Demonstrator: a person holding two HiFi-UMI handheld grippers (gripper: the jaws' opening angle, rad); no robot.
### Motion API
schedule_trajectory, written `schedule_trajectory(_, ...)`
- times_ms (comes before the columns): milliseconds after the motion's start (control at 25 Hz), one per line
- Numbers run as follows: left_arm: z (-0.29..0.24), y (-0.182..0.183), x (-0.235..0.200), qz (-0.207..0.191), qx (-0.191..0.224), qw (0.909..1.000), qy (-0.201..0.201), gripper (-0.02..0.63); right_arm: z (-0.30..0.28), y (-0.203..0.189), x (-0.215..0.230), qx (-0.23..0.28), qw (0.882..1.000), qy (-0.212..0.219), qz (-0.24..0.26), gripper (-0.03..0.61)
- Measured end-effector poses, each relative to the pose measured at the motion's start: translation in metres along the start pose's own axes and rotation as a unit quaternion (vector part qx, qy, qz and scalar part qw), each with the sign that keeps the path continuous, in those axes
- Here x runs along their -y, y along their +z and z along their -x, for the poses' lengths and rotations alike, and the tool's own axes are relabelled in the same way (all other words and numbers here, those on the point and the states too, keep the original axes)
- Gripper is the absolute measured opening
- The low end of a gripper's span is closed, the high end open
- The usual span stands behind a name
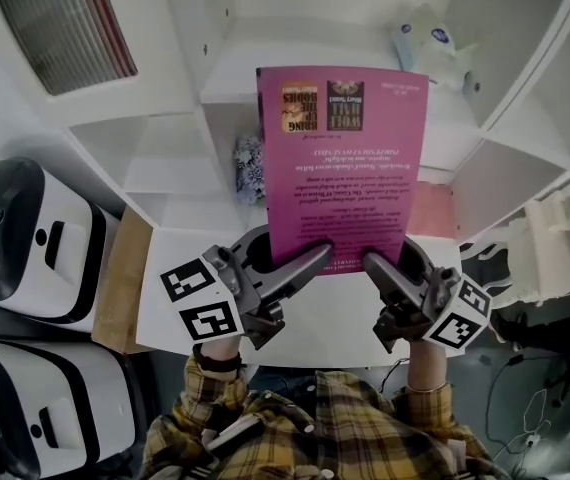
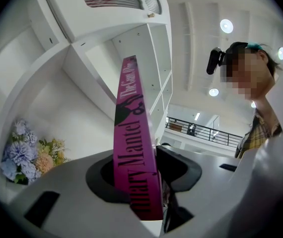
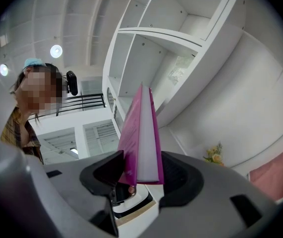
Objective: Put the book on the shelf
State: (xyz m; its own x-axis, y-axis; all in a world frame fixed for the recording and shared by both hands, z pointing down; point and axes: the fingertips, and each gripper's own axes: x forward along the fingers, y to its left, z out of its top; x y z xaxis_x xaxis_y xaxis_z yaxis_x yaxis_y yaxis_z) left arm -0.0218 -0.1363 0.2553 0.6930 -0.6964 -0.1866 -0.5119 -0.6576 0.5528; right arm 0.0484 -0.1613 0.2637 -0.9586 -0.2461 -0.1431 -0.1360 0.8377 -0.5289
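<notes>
A magenta paperback book (image 1: 343, 158) is held up in front of the white shelf unit (image 1: 215, 78), back cover facing me, print upside down. My left gripper (image 1: 317, 258) is shut on its near left corner, and its spine (image 2: 134, 148) stands between the black pads in the left gripper view. My right gripper (image 1: 375, 264) is shut on the near right corner; the page edge (image 3: 146, 148) shows between its pads in the right gripper view. The book (image 3: 140, 138) rises upright toward the shelf compartments.
A bunch of artificial flowers (image 1: 249, 168) sits in a shelf compartment left of the book, flowers (image 2: 30, 150) also low left in the left gripper view. A plastic-wrapped packet (image 1: 435, 48) lies in an upper right compartment. White machines (image 1: 35, 238) stand at the left. A pink panel (image 1: 433, 213) lies behind the book's right edge.
</notes>
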Motion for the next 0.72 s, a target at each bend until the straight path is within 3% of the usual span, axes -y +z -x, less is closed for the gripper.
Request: schedule_trajectory(720,0.0029,0.0070,0.0049,0.013,0.035,0.9993,0.004,0.179,0.0010,0.0022,-0.0082,0.073,0.997,0.007,0.022,0.232)
